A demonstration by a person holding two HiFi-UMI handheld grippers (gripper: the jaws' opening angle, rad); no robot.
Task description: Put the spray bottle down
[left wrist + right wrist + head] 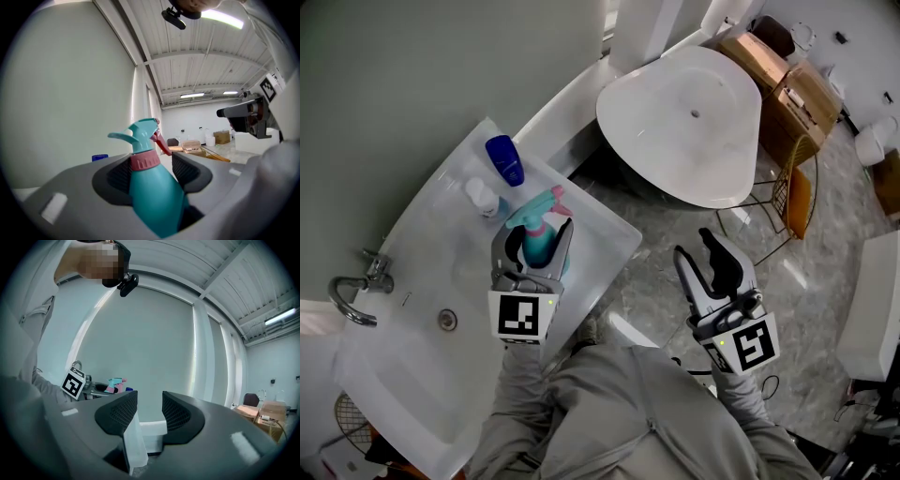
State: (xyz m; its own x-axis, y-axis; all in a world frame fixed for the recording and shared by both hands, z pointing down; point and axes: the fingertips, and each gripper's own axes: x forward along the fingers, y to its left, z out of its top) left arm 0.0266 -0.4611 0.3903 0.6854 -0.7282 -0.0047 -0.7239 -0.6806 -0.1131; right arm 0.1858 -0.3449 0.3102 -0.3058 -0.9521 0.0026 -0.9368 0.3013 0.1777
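Note:
A teal spray bottle (539,236) (154,187) with a pink collar and trigger sits between the fingers of my left gripper (536,230) (150,168), which is shut on its body. The bottle is upright over the right end of the white sink counter (605,234); whether its base touches the counter is hidden. My right gripper (698,251) (149,411) hangs over the floor to the right, open by a narrow gap with nothing between its pads. It also shows in the left gripper view as the right gripper (243,112). The right gripper view catches the spray bottle (115,384) far off.
On the counter behind the spray bottle stand a blue-capped bottle (504,159) and a small white bottle (483,197). The faucet (356,291) and drain (447,320) lie to the left. A white bathtub (684,112), cardboard boxes (778,80) and a wire stand (797,192) are beyond.

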